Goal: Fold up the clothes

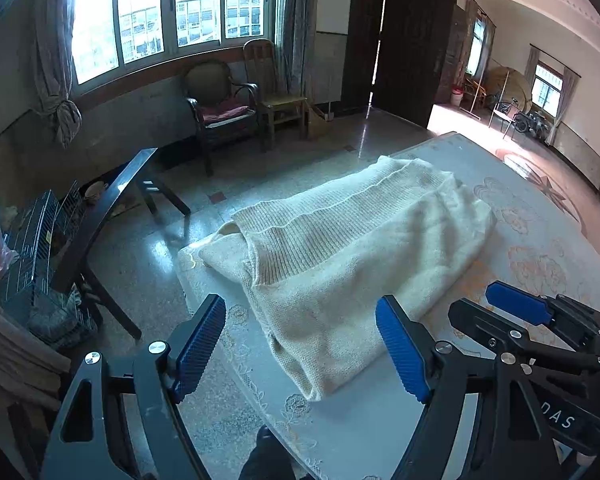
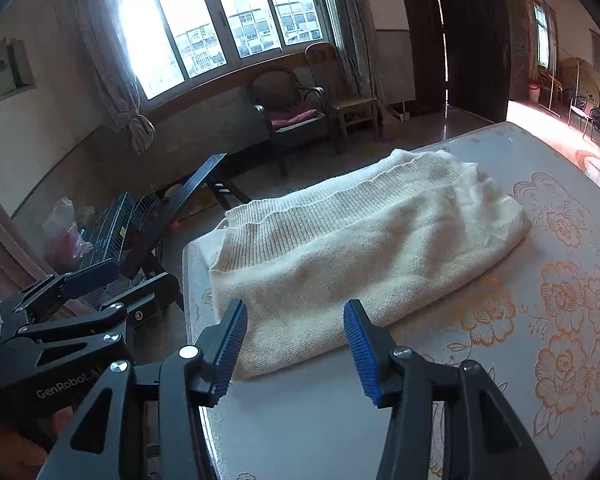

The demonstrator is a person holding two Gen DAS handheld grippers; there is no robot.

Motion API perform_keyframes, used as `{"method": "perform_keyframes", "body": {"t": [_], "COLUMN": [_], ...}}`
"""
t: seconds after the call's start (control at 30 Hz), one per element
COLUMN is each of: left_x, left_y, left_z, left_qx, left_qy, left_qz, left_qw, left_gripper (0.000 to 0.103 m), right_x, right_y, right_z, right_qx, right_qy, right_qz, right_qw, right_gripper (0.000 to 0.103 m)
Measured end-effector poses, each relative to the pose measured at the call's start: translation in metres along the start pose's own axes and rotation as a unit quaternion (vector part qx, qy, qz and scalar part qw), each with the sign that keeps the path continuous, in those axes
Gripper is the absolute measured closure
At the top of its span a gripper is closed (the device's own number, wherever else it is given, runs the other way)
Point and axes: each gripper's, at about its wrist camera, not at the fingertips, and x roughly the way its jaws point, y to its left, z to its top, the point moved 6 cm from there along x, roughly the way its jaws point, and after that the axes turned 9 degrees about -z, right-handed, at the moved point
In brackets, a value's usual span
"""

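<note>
Two grippers spread wide, holding nothing, at the near edge of a folded cream knit sweater [image 2: 364, 252].
Sweater lies on the floral tablecloth [image 2: 560, 320], long axis running away rightward; right gripper [image 2: 296, 344] straddles its near end, left gripper [image 1: 300, 348] alongside, equally near.

The folded cream sweater [image 2: 364, 248] fills the table's [image 2: 324, 432] left end, its edge reaching the corner there. Right of the sweater and in front of it the floral tabletop lies bare (open room for a gripper). Left of the sweater, past the table edge, a dark bench [image 1: 100, 216] and wire rack [image 1: 36, 232] stand on the floor.
</note>
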Motion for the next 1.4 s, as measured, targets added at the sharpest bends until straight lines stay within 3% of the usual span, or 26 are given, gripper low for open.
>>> {"method": "perform_keyframes", "body": {"t": [0.2, 0.57, 0.8, 1.4], "left_x": [-0.005, 0.001, 0.005, 0.001], "left_y": [0.003, 0.010, 0.011, 0.007], "left_z": [0.004, 0.000, -0.003, -0.003], "left_qx": [-0.007, -0.019, -0.015, -0.023], "left_qy": [-0.014, -0.004, 0.000, -0.019], "left_qz": [0.008, 0.022, 0.030, 0.005], "left_qw": [0.9998, 0.9996, 0.9994, 0.9995], "left_gripper": [0.023, 0.023, 0.023, 0.021], "right_x": [-0.003, 0.001, 0.005, 0.005], "right_y": [-0.004, 0.004, -0.005, -0.013], "right_z": [0.001, -0.002, -0.002, -0.002], "right_qx": [0.002, -0.040, -0.028, -0.012], "right_qy": [-0.004, 0.005, 0.014, 0.013], "right_qz": [-0.002, -0.026, -0.034, -0.037], "right_qw": [1.000, 0.999, 0.999, 0.999], "right_gripper": [0.052, 0.052, 0.052, 0.052]}}
